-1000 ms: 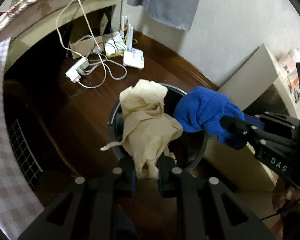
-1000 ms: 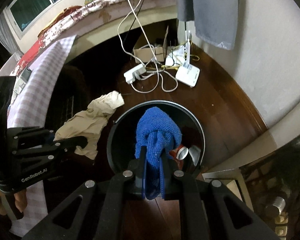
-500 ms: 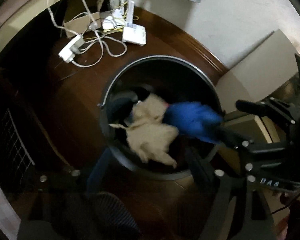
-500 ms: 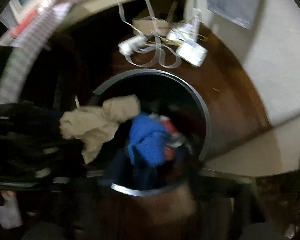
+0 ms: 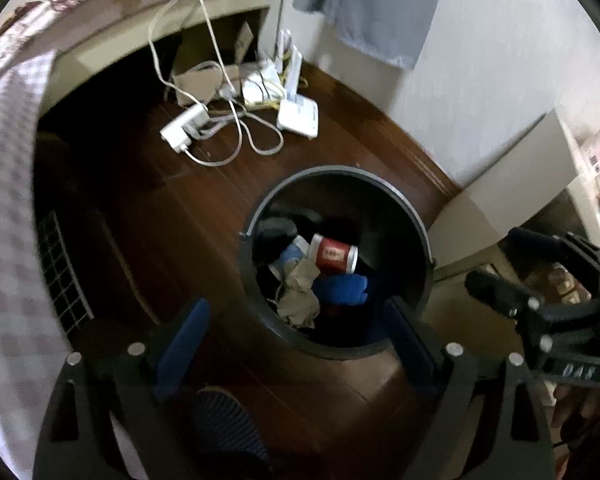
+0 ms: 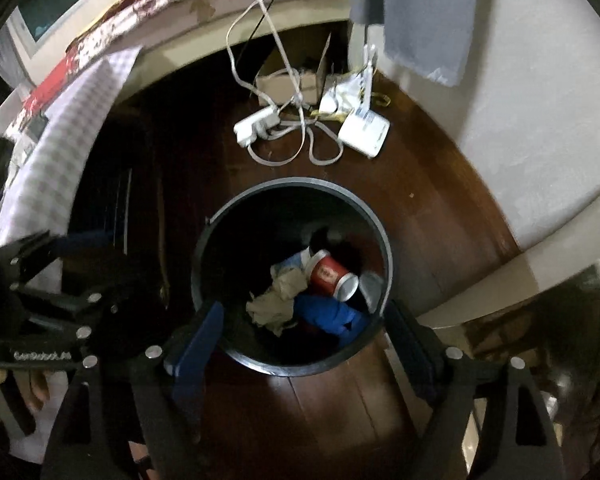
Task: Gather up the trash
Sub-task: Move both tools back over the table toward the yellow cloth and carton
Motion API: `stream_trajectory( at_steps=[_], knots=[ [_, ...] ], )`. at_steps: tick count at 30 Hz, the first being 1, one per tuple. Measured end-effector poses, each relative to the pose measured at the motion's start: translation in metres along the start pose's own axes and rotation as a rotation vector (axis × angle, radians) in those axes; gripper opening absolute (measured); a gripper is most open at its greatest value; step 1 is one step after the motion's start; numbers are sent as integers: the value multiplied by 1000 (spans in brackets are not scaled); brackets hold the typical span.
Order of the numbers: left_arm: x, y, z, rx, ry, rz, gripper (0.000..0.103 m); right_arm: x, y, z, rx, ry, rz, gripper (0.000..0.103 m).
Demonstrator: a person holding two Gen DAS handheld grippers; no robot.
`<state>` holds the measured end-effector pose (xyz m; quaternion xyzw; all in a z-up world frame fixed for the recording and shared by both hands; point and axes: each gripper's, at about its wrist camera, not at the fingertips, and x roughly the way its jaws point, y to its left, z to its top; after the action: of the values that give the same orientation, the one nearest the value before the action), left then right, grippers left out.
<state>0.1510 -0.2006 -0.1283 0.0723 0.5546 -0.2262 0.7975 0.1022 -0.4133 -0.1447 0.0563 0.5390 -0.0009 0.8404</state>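
A black round trash bin (image 5: 416,220) (image 6: 364,208) stands on the dark wood floor. Inside it lie a crumpled beige cloth (image 5: 298,300) (image 6: 276,300), a blue cloth (image 5: 342,290) (image 6: 324,314) and a red can (image 5: 334,254) (image 6: 332,274), with other trash beneath. My left gripper (image 5: 296,336) is open and empty above the bin's near rim. My right gripper (image 6: 304,340) is open and empty above the near rim too. Each gripper shows in the other's view, the right one (image 5: 540,304) at the right, the left one (image 6: 60,320) at the left.
A white power strip (image 5: 184,128) (image 6: 256,124), tangled cables and a white router (image 5: 298,116) (image 6: 364,130) lie on the floor beyond the bin. A cardboard box (image 6: 288,78) sits under a shelf. A checked cloth (image 5: 4,200) hangs left. A pale cabinet (image 5: 512,196) stands right.
Both grippers opened over the bin. The beige cloth and the blue cloth dropped out of them and now lie inside the bin.
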Motion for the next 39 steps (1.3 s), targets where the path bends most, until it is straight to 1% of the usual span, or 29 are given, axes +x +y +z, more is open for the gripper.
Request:
stream_trajectory(
  at_steps=[5,9,13,15,23,29,33,37,39],
  knots=[
    [-38,9,-3,-14,-65,-1,90,-29,7,9,11,-54,-2,84],
    [-64,20,-4,-44,-117,-2,90,-47,18,15,6,-86,1,84],
    [-90,33,-5,-80,-164,12,90,-62,39,22,-28,-120,10,84],
    [-105,43,-8,-93,-192,32,91,-69,52,27,-49,-134,19,85],
    [-145,91,-24,-150,-280,130,91,-84,117,49,-169,-171,53,84],
    [-162,129,-42,-221,-315,177,91,-91,168,57,-248,-192,86,85],
    [-175,158,-60,-273,-335,219,91,-96,205,61,-299,-199,116,84],
    [-189,190,-83,-348,-364,254,91,-103,255,65,-372,-212,163,84],
    [-197,206,-95,-389,-377,285,91,-104,280,67,-415,-215,182,84]
  ],
)
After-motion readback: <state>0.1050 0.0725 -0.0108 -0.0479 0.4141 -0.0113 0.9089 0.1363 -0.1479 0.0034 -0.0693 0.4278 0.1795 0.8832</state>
